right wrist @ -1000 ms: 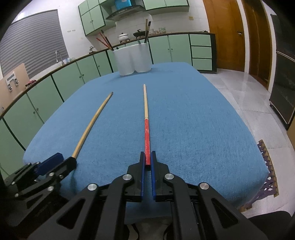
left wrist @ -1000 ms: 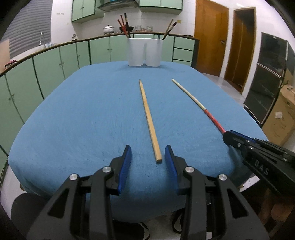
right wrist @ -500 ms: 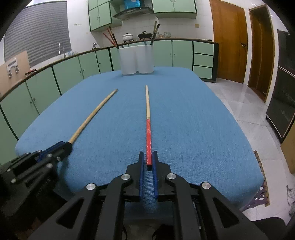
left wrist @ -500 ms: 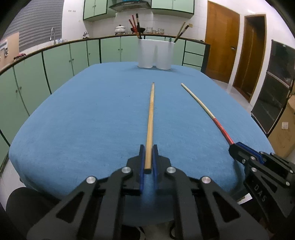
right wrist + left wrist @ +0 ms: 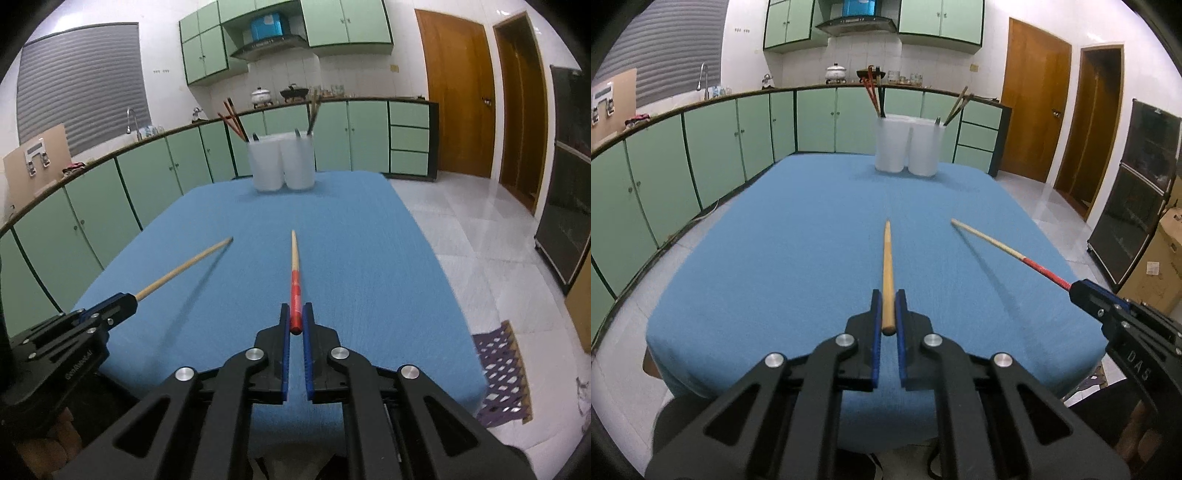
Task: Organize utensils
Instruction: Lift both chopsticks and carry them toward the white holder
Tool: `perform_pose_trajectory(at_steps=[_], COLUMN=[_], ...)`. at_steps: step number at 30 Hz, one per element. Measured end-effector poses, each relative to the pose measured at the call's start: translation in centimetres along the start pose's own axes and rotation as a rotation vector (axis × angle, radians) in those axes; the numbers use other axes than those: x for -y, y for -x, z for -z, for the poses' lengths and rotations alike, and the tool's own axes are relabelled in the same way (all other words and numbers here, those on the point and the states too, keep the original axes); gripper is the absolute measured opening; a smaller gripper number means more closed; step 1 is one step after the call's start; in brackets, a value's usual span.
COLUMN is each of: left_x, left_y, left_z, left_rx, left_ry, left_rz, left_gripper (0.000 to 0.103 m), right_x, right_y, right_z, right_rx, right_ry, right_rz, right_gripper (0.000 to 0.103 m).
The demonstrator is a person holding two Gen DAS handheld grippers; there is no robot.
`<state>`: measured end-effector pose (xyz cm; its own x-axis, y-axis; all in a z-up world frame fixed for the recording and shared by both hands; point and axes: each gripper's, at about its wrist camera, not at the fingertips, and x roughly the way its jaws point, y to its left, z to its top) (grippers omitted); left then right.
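My left gripper (image 5: 887, 299) is shut on the near end of a plain wooden chopstick (image 5: 887, 258) and holds it lifted above the blue table (image 5: 775, 258), tip pointing forward. My right gripper (image 5: 295, 312) is shut on the red end of a red-and-wood chopstick (image 5: 294, 266), also lifted. Each gripper shows in the other's view: the right one (image 5: 1078, 290) with its chopstick (image 5: 997, 243), the left one (image 5: 127, 299) with its chopstick (image 5: 184, 264). A white twin holder (image 5: 907, 146) with several chopsticks in it stands at the table's far end, also in the right wrist view (image 5: 280, 164).
Green kitchen cabinets (image 5: 701, 155) run along the left and far side. Wooden doors (image 5: 1034, 99) and a dark cabinet (image 5: 1141, 195) stand to the right. A purple mat (image 5: 506, 373) lies on the tiled floor by the table's right edge.
The left gripper closed on the wooden chopstick. Both grippers then lifted their chopsticks off the table and tilted up, so the holder sits more central.
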<state>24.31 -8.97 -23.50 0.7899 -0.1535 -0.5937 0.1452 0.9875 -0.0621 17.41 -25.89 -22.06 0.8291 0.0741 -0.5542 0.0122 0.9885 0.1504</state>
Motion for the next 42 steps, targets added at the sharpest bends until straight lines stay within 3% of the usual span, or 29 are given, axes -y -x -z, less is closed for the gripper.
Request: perform_pose_trajectory(at_steps=[12, 21, 24, 32, 35, 42], left_x=[-0.9, -0.7, -1.0, -1.0, -1.5, -1.4], left_y=[3.9, 3.7, 3.3, 3.0, 2.7, 2.9], left_z=[-5.9, -9.8, -9.4, -9.2, -9.7, -9.2], left_rx=[0.085, 0.118, 0.121, 0.122, 0.125, 0.127], left_ry=[-0.069, -0.091, -0.073, -0.089, -0.085, -0.082], left_rz=[0.013, 0.042, 0.044, 0.054, 0.054, 0.05], left_gripper=[0.006, 0.006, 0.006, 0.006, 0.006, 0.006], right_x=[-2.6, -2.3, -1.3, 0.3, 0.7, 0.6], right_y=[3.5, 0.9, 0.7, -0.3, -0.2, -1.5], right_z=[-8.2, -12.8, -10.7, 3.5, 5.9, 6.2], right_rx=[0.104, 0.046, 0.045, -0.107, -0.158, -0.229], right_ry=[0.11, 0.159, 0.128, 0.017, 0.006, -0.002], right_rz=[-0.025, -0.058, -0.074, -0.04, -0.033, -0.037], right_gripper=[0.006, 0.003, 0.003, 0.012, 0.017, 0.021])
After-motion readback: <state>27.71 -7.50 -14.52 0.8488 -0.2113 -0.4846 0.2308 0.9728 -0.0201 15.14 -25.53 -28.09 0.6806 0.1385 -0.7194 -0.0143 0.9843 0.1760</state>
